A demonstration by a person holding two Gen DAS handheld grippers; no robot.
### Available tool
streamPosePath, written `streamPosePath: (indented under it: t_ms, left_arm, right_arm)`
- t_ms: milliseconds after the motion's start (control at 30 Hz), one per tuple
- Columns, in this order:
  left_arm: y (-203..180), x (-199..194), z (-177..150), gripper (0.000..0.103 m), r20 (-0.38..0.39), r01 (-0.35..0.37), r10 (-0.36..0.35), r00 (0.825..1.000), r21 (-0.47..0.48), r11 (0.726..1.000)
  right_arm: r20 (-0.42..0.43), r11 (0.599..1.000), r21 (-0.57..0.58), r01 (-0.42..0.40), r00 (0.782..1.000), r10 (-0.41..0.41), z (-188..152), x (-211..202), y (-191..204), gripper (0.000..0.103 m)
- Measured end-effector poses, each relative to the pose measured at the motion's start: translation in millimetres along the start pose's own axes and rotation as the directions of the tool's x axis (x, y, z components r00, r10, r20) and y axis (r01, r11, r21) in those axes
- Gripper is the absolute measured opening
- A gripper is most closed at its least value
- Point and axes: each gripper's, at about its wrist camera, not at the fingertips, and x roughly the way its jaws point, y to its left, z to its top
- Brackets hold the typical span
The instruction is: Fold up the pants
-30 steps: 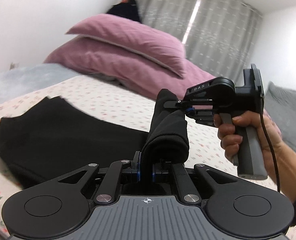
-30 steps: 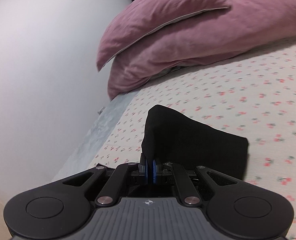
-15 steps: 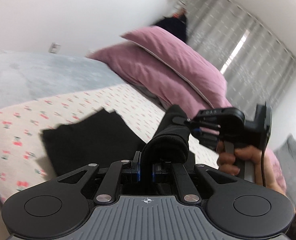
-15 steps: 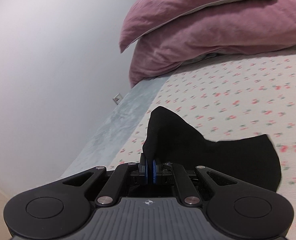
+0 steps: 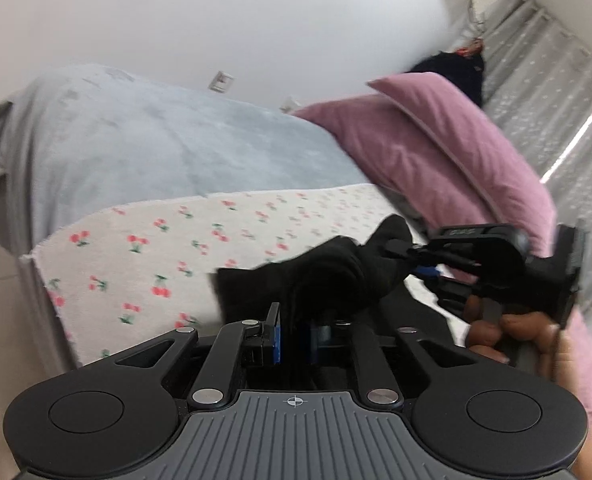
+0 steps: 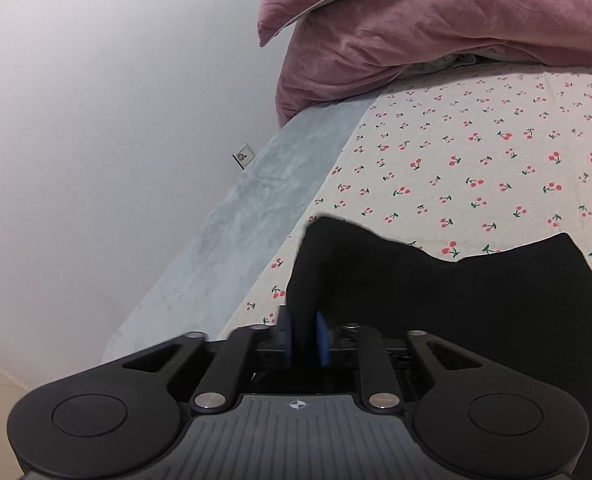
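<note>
On the bed with the white cherry-print sheet (image 6: 476,152), the soft black pants (image 6: 476,304) lie bunched near the edge by the grey blanket (image 5: 168,140), with one end lifted up. The left gripper (image 5: 294,340) and the right gripper (image 6: 306,340) have just been opening, so their blue fingers (image 6: 322,338) stand spread with black cloth loose between them. One fold looks laid down now, but I think the pile still needs flattening and maybe one more fold.

Cherry-print bedsheet (image 6: 476,152) lies bare ahead of the black pants (image 6: 476,300); stacked mauve pillows (image 6: 436,28) block the far end, and a white wall (image 6: 116,100) closes the left.
</note>
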Motion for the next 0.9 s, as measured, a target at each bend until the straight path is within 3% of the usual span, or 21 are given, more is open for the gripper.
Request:
streamPosePath:
  t_ms: [33,67,133,200,267,333,433,533,700,767,833,900]
  left_arm:
    - [0,1,1,0.021,0.013,-0.019,0.019,1.0,0.003,1.0]
    - [1,2,2,0.026,0.025,-0.038,0.038,0.999,0.011,0.999]
    - [2,3,5,0.047,0.06,-0.068,0.066,0.996,0.03,0.997]
    - [3,1,8,0.062,0.096,-0.087,0.081,0.992,0.063,0.994]
    - [1,2,11,0.067,0.108,-0.095,0.084,0.991,0.11,0.989]
    - [1,6,13,0.082,0.082,-0.083,0.072,0.994,0.142,0.986]
    - [-1,15,13,0.084,-0.001,-0.038,0.039,0.999,0.19,0.981]
    - [-7,17,12,0.089,-0.025,-0.026,0.033,0.999,0.244,0.97]
    - [-25,17,30,0.096,-0.04,-0.019,0.037,0.999,0.385,0.923]
    - [-32,23,41,0.096,-0.076,0.03,0.004,0.997,0.432,0.901]
    - [-35,38,55,0.096,-0.167,0.104,-0.032,0.985,0.443,0.89]
    - [-34,58,68,0.096,-0.283,0.172,-0.055,0.958,0.407,0.897]
  right_arm:
    - [0.005,1.0,0.011,-0.001,1.0,0.001,1,-2,-1,0.044]
    - [0.016,1.0,0.021,0.002,1.0,-0.003,3,-4,-2,0.05]
    - [0.012,1.0,0.017,-0.007,1.0,0.006,4,-11,-5,0.049]
    - [0.003,1.0,0.018,-0.003,1.0,0.003,2,-17,-8,0.05]
    - [-0.005,1.0,0.017,-0.001,1.0,0.002,-3,-27,-15,0.056]
    - [-0.013,1.0,0.017,0.006,1.0,-0.006,-9,-40,-25,0.062]
    - [-0.028,1.0,0.004,0.027,0.999,-0.027,-19,-58,-37,0.064]
    - [-0.029,0.999,0.008,0.044,0.999,-0.043,-31,-83,-52,0.07]
    - [-0.029,0.998,0.019,0.06,0.998,-0.06,-50,-132,-83,0.076]
    - [-0.018,0.997,0.036,0.062,0.998,-0.061,-57,-149,-96,0.076]
    - [-0.02,0.997,0.064,0.048,0.999,-0.047,-64,-158,-106,0.076]
    - [-0.03,0.994,0.107,0.005,1.0,-0.002,-72,-164,-117,0.076]
